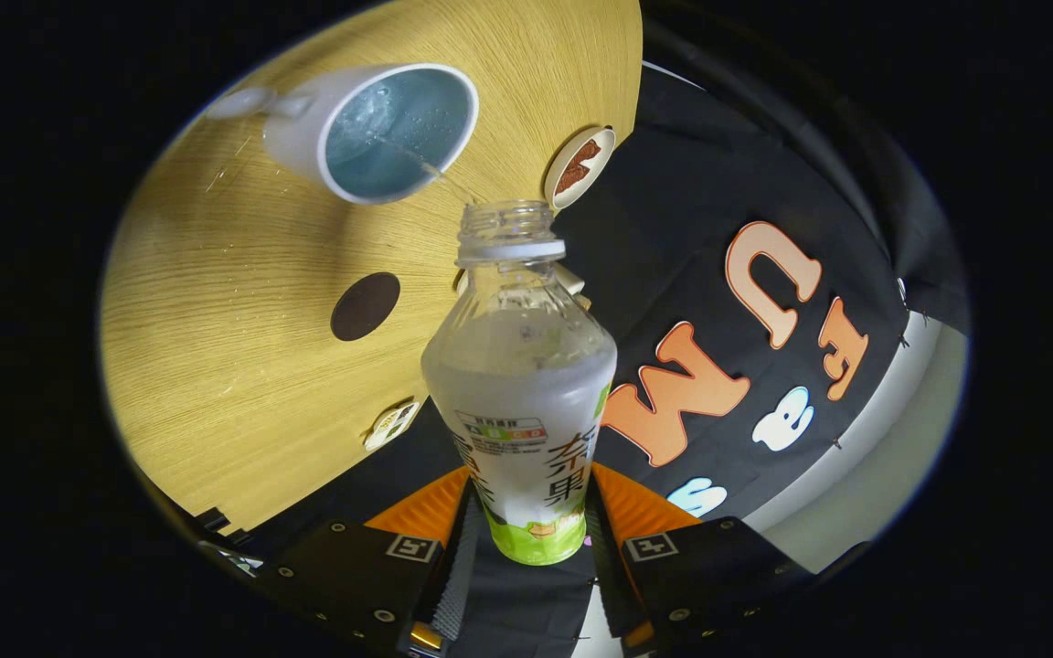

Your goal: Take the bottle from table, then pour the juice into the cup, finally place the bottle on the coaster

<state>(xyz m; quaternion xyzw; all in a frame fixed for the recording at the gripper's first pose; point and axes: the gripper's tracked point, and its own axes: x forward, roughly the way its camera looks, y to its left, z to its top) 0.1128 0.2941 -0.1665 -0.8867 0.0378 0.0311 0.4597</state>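
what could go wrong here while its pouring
1. The stream leaves the bottle and enters the cup close to its near rim, so a small wobble may spill juice on the table.
2. The fingers clamp only the bottle's base, so it could twist or slip while tilted.
3. The dark coaster lies near the cup, so drips could wet it.

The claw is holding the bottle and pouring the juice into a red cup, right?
Not quite: the cup is white, not red. The gripper view shows the claw shut on the bottle, tipped so a thin stream of juice runs into that cup.
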